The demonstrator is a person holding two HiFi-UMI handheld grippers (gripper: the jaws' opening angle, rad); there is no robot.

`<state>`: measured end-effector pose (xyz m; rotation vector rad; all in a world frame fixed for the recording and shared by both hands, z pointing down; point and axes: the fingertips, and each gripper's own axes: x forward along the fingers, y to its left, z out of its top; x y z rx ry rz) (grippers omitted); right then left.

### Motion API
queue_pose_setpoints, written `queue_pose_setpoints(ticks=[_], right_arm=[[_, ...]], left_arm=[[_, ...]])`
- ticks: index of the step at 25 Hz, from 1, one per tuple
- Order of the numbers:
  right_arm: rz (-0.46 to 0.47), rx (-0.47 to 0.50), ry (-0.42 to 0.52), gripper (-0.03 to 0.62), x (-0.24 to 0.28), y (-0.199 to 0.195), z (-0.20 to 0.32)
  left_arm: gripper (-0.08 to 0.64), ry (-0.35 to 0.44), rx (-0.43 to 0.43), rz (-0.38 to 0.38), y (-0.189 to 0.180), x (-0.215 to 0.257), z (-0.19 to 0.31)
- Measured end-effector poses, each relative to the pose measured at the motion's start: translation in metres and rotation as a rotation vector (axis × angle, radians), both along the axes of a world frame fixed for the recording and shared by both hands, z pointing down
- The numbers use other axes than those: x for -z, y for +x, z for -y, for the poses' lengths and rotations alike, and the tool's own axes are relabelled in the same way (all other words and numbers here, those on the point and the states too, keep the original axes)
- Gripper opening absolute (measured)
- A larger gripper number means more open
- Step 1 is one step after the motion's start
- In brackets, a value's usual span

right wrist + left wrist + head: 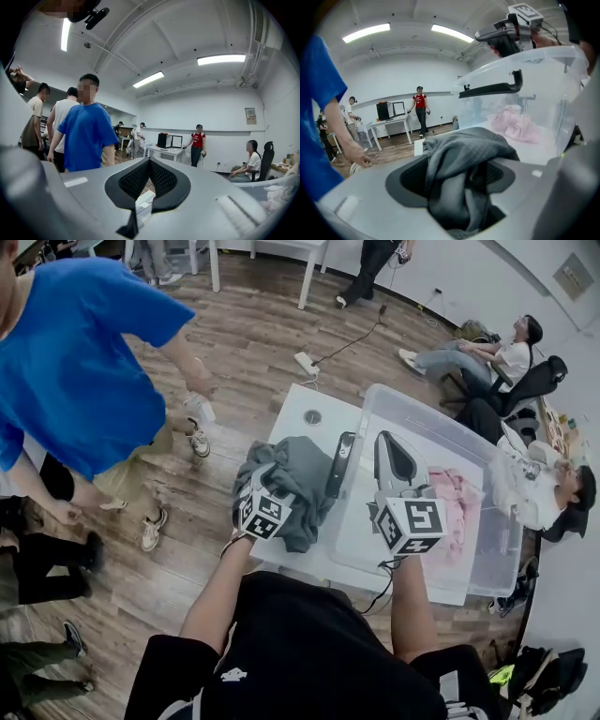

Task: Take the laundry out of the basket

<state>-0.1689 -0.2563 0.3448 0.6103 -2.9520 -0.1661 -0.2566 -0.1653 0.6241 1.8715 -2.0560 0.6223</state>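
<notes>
A grey garment (302, 486) (464, 154) lies bunched on the white table (298, 427), just left of the clear plastic basket (412, 414) (543, 89). My left gripper (277, 476) (457, 180) is sunk into that garment. Its jaws stand apart, with the grey cloth draped loosely between the pads. Pink laundry (454, 507) (516, 125) lies on the basket's floor. My right gripper (390, 444) (149, 161) hangs over the basket's near left part, shut and empty, pointing roughly level. It also shows from below (506, 35) in the left gripper view.
A black latch handle (339, 463) (492, 88) sits on the basket's left wall. A person in a blue shirt (75, 362) (82, 136) stands close to the table's left side. More people sit at the right (506, 357). A power strip (307, 362) lies on the wooden floor.
</notes>
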Motion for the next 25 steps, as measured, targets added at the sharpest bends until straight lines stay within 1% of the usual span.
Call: queue_pose_setpoints(ticks=[8,12,15,17,19,22,25], right_arm=[[0.009,-0.023,0.004,0.0,0.004,0.005,0.007],[0.012,-0.041,-0.009,0.0,0.0,0.011,0.016],[0.019,-0.062,-0.018,0.0,-0.003,0.017,0.021],[0.026,-0.074,-0.021,0.0,-0.003,0.02,0.023],[0.033,-0.082,-0.023,0.0,-0.002,0.024,0.025],[0.039,-0.096,-0.027,0.0,0.0,0.029,0.029],[0.044,-0.109,-0.034,0.0,-0.001,0.035,0.033]], left_arm=[[0.377,0.045,-0.007,-0.023,0.003,0.02,-0.006],[0.377,0.116,-0.006,-0.041,0.007,0.043,-0.008],[0.377,0.149,-0.02,-0.018,0.011,0.063,-0.01],[0.374,0.157,-0.035,-0.011,0.015,0.076,-0.01],[0.322,0.121,-0.066,-0.017,0.019,0.081,-0.009],[0.311,0.003,-0.112,-0.021,0.024,0.074,-0.012],[0.311,-0.071,-0.135,-0.013,0.023,0.072,-0.017]])
